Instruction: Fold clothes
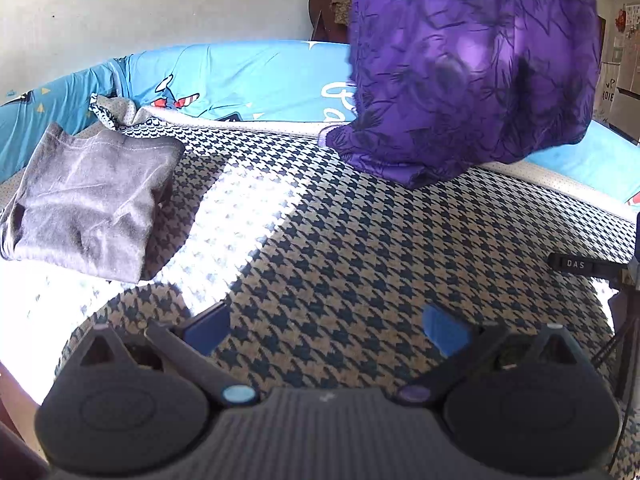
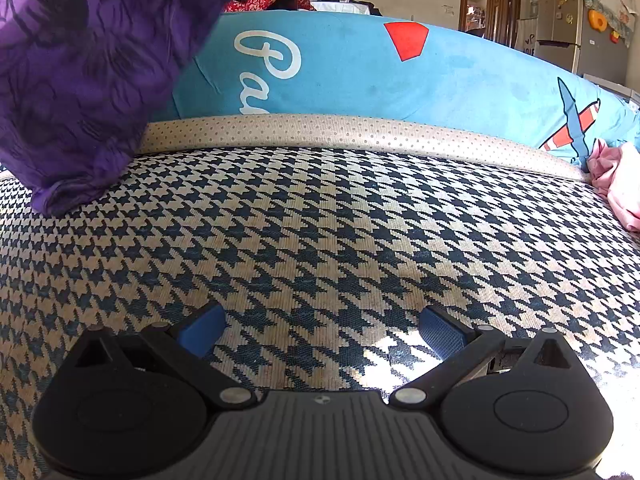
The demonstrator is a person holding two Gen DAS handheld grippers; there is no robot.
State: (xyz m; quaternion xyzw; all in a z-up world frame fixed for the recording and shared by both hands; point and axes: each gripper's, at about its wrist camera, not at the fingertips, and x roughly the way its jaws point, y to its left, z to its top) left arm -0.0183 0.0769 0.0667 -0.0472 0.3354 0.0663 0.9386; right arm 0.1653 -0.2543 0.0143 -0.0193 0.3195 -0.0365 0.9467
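A purple patterned garment [image 1: 472,68] hangs bunched at the far side of the houndstooth cover [image 1: 360,240], and only its lower edge touches the cover. What holds it up is out of view. In the right wrist view the same purple garment [image 2: 88,76] fills the upper left, slightly blurred. My left gripper [image 1: 326,330] is open over bare houndstooth, well short of the garment. My right gripper [image 2: 322,330] is also open with nothing between its blue pads [image 2: 202,330]. A folded grey garment [image 1: 88,200] lies at the left.
A blue printed sheet [image 2: 400,80] rises behind the cover's dotted border [image 2: 320,128]. A pink cloth [image 2: 616,188] lies at the right edge. A black bar marked DAS [image 1: 576,264] and a stand sit at the right. Strong sunlight crosses the cover.
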